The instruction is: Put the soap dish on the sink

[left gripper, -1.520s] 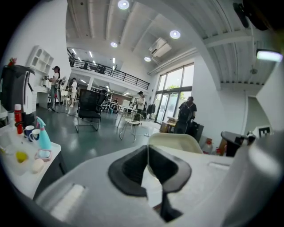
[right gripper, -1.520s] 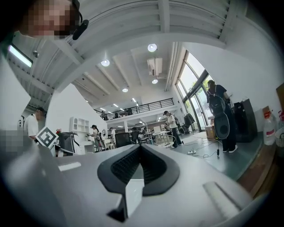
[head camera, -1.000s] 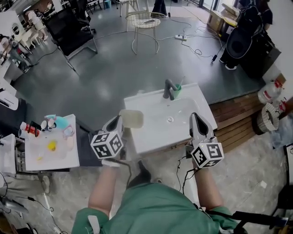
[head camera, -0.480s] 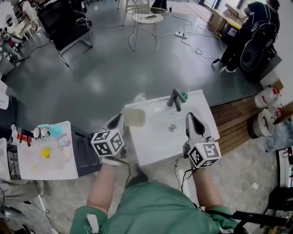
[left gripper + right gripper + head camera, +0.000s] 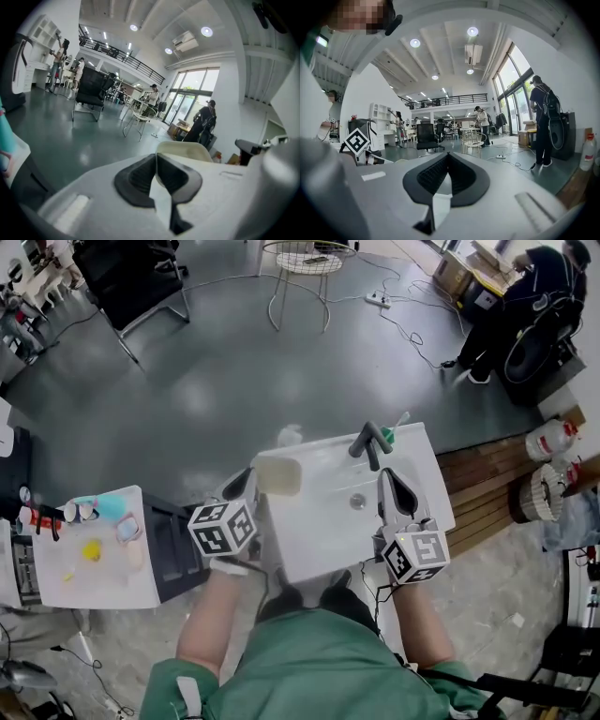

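Observation:
A cream soap dish [image 5: 279,475] hangs over the back left corner of the white sink [image 5: 323,531], and my left gripper [image 5: 251,482] is shut on its near edge. In the left gripper view the dish [image 5: 183,151] shows just past the closed left gripper [image 5: 157,157]. A dark faucet [image 5: 369,442] stands at the sink's back rim. My right gripper [image 5: 389,476] hovers over the sink's right side, near the drain [image 5: 357,502]. In the right gripper view the right gripper [image 5: 447,157] is shut with nothing between the jaws.
A green cup with a toothbrush [image 5: 390,434] stands behind the faucet. A small white table [image 5: 56,592] with bottles and cups is at the left. A wooden platform [image 5: 487,486] lies right of the sink. Chairs [image 5: 141,282], cables and a person [image 5: 534,292] are on the far floor.
The head view has shifted, so the sink sits a little higher and to the right. The left gripper still holds the dish at the sink's back left corner. The right gripper stays shut.

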`<state>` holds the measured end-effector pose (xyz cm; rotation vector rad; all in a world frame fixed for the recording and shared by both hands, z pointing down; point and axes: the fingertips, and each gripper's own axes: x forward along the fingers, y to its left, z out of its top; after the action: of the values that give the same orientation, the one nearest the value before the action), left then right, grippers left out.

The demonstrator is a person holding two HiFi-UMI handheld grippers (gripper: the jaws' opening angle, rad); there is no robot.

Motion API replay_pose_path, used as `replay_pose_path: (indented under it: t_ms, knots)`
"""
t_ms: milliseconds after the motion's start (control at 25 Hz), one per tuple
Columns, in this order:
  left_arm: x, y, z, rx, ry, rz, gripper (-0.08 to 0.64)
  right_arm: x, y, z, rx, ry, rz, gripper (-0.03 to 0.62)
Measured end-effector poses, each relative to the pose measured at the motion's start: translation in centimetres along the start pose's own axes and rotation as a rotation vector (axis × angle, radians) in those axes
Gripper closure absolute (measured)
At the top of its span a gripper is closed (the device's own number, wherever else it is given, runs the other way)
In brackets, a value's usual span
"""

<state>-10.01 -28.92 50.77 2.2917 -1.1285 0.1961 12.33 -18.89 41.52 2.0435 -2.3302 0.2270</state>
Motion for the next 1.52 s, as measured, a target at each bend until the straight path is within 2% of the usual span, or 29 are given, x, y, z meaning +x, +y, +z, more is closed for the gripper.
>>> replay_pose_path:
  t_ms: [240, 760, 1120, 1520]
  knots:
    - [2.2, -0.8, -0.8, -0.013, 0.016, 0.043, 0.549, 2.0, -2.3, -1.7, 0.044, 0.014, 0.046, 0.595]
    - [8.2, -1.3, -3.8, -0.055, 0.052, 0.225, 0.549, 6.9, -8.1, -4.0, 0.079, 0.088, 0.207, 0.595]
    - [13.3, -0.6, -7.0, -0.080, 0.104, 0.272, 0.548, 8.6, -11.1, -6.3, 0.084, 0.139, 0.231, 0.595]
    - [18.0, 1.7, -11.0, -0.105, 0.173, 0.309, 0.546, 9.8, -12.9, -8.4, 0.088, 0.147, 0.233, 0.595]
